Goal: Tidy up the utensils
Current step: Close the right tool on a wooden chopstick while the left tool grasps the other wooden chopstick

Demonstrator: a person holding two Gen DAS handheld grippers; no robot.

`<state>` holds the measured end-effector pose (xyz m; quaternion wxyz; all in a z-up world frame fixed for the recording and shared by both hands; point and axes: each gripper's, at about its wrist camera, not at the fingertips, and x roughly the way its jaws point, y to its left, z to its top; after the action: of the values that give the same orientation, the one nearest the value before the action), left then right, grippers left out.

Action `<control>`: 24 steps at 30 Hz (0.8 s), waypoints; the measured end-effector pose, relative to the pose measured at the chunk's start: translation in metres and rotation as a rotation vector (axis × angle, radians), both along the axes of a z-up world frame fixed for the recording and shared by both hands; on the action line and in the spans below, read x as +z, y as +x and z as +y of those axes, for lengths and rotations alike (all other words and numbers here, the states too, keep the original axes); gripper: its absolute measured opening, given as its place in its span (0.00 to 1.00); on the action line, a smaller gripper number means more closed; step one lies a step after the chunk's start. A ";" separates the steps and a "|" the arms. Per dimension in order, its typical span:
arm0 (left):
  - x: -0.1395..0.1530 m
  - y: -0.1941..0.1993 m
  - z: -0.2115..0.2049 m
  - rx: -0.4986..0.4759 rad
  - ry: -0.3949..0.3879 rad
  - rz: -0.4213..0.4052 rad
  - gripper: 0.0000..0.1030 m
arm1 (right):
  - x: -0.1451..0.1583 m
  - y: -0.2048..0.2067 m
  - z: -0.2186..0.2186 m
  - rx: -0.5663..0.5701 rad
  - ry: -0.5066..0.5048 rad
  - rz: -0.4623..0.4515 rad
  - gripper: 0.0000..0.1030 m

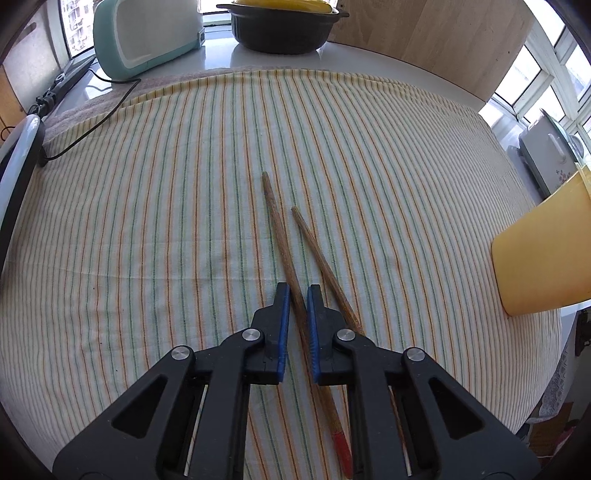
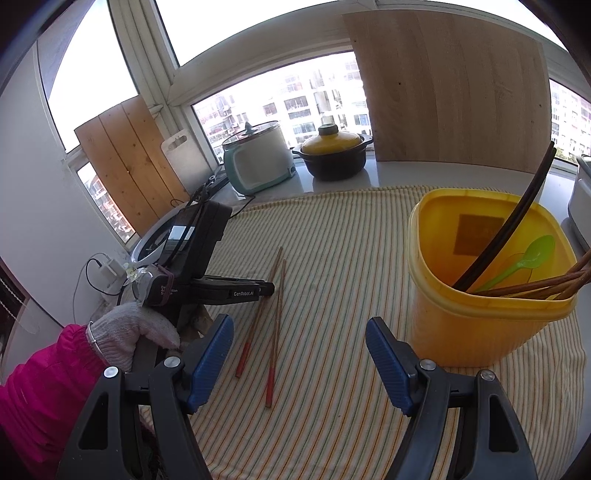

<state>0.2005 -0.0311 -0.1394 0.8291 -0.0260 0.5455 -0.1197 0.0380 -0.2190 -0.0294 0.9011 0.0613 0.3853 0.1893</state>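
Note:
Two brown wooden chopsticks with red ends lie on the striped cloth [image 1: 147,221]. My left gripper [image 1: 298,290] points down at them, shut on the left chopstick [image 1: 275,218] partway along its shaft. The other chopstick [image 1: 314,240] runs under the right finger. In the right wrist view the left gripper [image 2: 266,288], held by a gloved hand [image 2: 129,332], meets the pair of chopsticks [image 2: 275,332]. My right gripper [image 2: 298,319] hovers open above the cloth, holding nothing. To its right stands a yellow container [image 2: 480,325] with black chopsticks, a green spoon [image 2: 532,256] and brown chopsticks inside.
The yellow container [image 1: 543,258] sits at the right edge of the left wrist view. At the back stand a teal cooker [image 1: 147,37], a black pot with a yellow lid [image 1: 284,29] and a wooden board [image 1: 443,44]. A black cable [image 1: 92,125] crosses the cloth's far left corner.

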 end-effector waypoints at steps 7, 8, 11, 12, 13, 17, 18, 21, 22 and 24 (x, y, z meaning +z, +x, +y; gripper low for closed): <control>0.000 -0.010 0.026 0.035 -0.041 0.003 0.05 | -0.015 0.027 0.021 0.041 -0.010 0.088 0.71; 0.000 -0.012 0.030 0.040 -0.045 0.003 0.05 | -0.019 0.033 0.025 0.050 -0.010 0.108 0.69; -0.001 -0.018 0.041 0.051 -0.073 0.011 0.05 | -0.033 0.050 0.039 0.071 -0.028 0.168 0.63; 0.000 -0.020 0.044 0.056 -0.075 0.012 0.05 | -0.038 0.055 0.044 0.079 -0.036 0.187 0.60; 0.000 -0.022 0.046 0.056 -0.070 0.011 0.05 | -0.043 0.061 0.048 0.086 -0.042 0.206 0.58; 0.000 -0.029 0.056 0.061 -0.075 0.018 0.05 | -0.062 0.087 0.067 0.118 -0.069 0.288 0.49; 0.000 -0.030 0.057 0.060 -0.075 0.022 0.05 | -0.067 0.094 0.070 0.121 -0.077 0.308 0.45; 0.000 -0.031 0.065 0.082 -0.080 0.036 0.05 | -0.081 0.112 0.081 0.113 -0.116 0.351 0.39; 0.000 -0.030 0.068 0.094 -0.082 0.042 0.05 | -0.084 0.118 0.083 0.108 -0.126 0.359 0.38; 0.000 -0.027 0.070 0.106 -0.090 0.049 0.05 | -0.090 0.127 0.089 0.102 -0.137 0.379 0.35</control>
<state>0.1732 0.0393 -0.1397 0.8187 -0.0948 0.5576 -0.0995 0.1647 -0.1298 -0.1194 0.8038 0.0148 0.5625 0.1931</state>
